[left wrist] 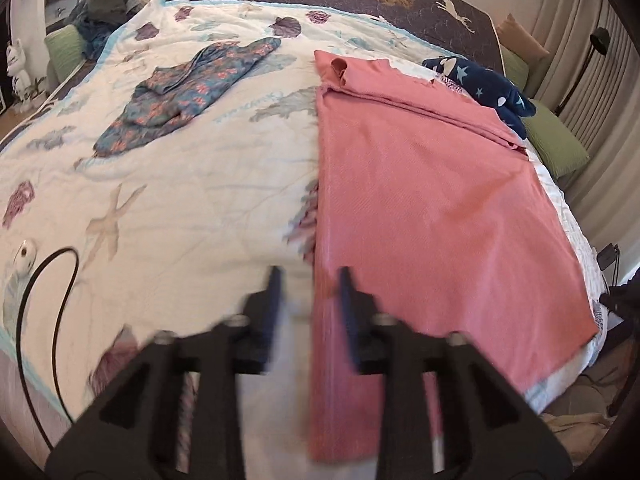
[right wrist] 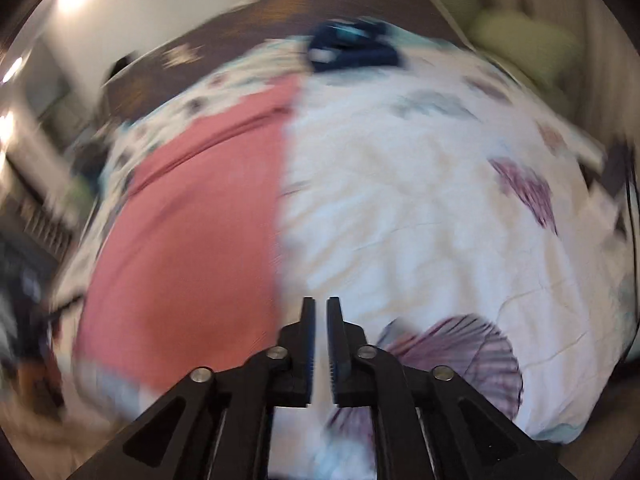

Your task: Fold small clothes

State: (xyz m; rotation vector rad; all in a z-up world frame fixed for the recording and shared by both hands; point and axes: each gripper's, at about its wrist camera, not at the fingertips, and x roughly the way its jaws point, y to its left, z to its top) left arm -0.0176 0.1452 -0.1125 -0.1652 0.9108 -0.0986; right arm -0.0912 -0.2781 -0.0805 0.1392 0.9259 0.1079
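**Pink top folded lengthwise on the bed, both grippers empty**

So the pink garment is lying flat on the white seashell quilt, on the right half of the bed in the left wrist view. It looks folded into a long strip running from the near edge up toward the far side, with a straight left edge and a doubled-over layer showing as a ridge across the far end. A collar or cuff bit sticks up at the far left corner.

The left gripper hangs over the near end of that left edge, fingers spread wide apart with nothing between them. One finger is over bare quilt, the other over pink fabric. It's blurry, so I can't say if the tips touch the cloth.

The right gripper has its jaws nearly closed, just a thin gap, nothing pinched. It sits over bare quilt just right of the pink garment. That whole view is smeared.

Other stuff on the bed: a blue floral garment crumpled far left, well apart from the pink one, and a navy star-print piece at the far right, just beyond the pink top's far corner. A black cable loops across the near left corner of the quilt.
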